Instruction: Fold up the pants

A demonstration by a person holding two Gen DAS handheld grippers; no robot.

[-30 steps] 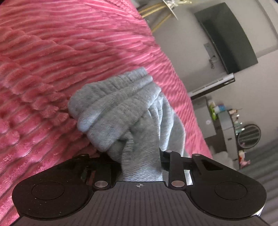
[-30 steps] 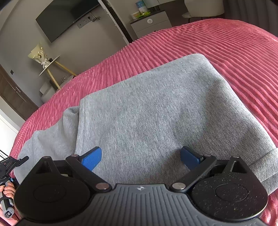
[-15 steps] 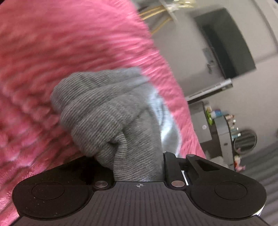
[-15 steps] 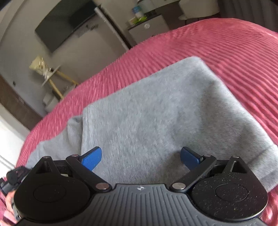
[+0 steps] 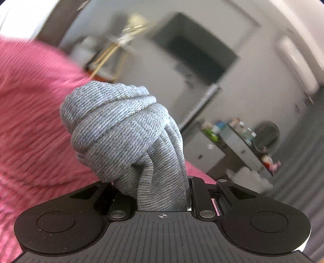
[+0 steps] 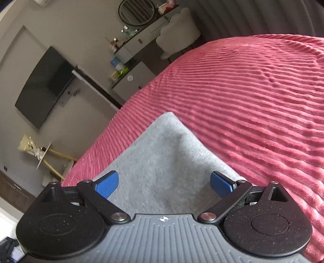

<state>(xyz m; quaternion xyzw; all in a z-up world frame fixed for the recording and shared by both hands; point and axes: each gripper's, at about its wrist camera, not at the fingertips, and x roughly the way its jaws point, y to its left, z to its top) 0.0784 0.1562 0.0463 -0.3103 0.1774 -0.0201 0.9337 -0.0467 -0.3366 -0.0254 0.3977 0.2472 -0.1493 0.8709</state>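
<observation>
- My left gripper (image 5: pixel 162 194) is clamped on a bunched wad of the grey pants (image 5: pixel 125 133), held above the pink bedspread (image 5: pixel 30 121).
- My right gripper (image 6: pixel 163 183) has its blue pads (image 6: pixel 106 183) spread wide, gripping nothing, over the flat part of the pants (image 6: pixel 162 157).
- That part lies on the bedspread (image 6: pixel 253 113), near the edge facing the TV (image 6: pixel 44 87).

A bedroom in a home: wide bed under a pink ribbed blanket (image 6: pixel 253 105), dark flat television (image 6: pixel 43 87) on the grey wall, dresser (image 6: pixel 133 79) with small bottles and a round mirror (image 6: pixel 135 11), small gold-legged side table (image 6: pixel 43 155).
</observation>
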